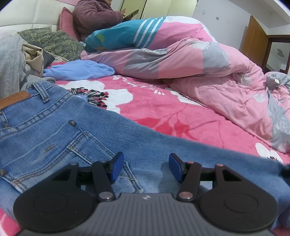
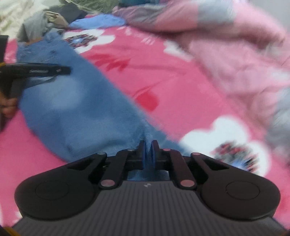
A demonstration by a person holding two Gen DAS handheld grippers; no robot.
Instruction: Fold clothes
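Observation:
A pair of blue jeans [image 1: 59, 130] lies flat on the pink flowered bedspread [image 1: 163, 112], back pockets up, waistband at the left. One leg runs off to the right. My left gripper [image 1: 146, 167] hovers just over the seat of the jeans with its jaws open and nothing between its blue pads [image 1: 116, 167]. In the blurred right wrist view the jeans [image 2: 72, 109] stretch away diagonally. My right gripper [image 2: 149, 156] is shut on a fold of the denim at the near end. The left gripper [image 2: 59, 69] appears side-on over the far part of the jeans.
A crumpled pink and grey quilt [image 1: 217, 72] fills the right side of the bed. A light blue garment [image 1: 81, 70] and grey clothes [image 1: 10, 59] lie beyond the waistband. A person in a dark red jacket [image 1: 96, 16] sits at the headboard by patterned pillows [image 1: 52, 41].

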